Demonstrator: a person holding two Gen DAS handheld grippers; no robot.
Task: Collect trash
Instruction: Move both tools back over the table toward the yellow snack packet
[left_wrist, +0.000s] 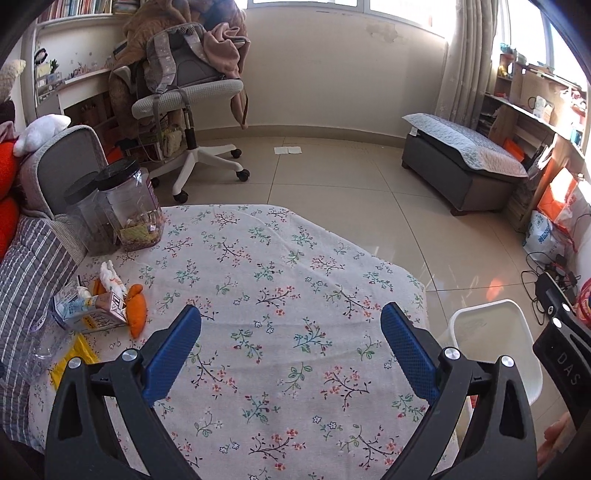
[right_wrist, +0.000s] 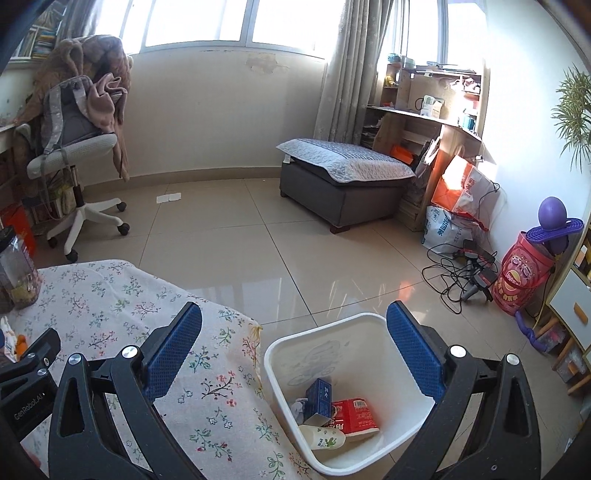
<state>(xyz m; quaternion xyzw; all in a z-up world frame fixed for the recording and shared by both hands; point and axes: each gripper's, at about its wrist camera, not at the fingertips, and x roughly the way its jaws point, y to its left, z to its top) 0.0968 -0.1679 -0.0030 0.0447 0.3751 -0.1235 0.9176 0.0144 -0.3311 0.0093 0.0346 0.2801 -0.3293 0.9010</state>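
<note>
Right claw (right_wrist: 294, 341) hangs released above the white bin (right_wrist: 354, 458); left claw (left_wrist: 291, 341), also released, faces the carton (left_wrist: 92, 314) on the table (left_wrist: 295, 258) to its left.

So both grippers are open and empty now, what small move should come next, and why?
Probably the left gripper should swing left toward the drink carton lying on its side near the tablecloth's left edge. Both grippers are open and hold nothing, the right gripper hangs over the white bin that already holds boxes and a cup, and the carton lies nearest the left one.
</note>
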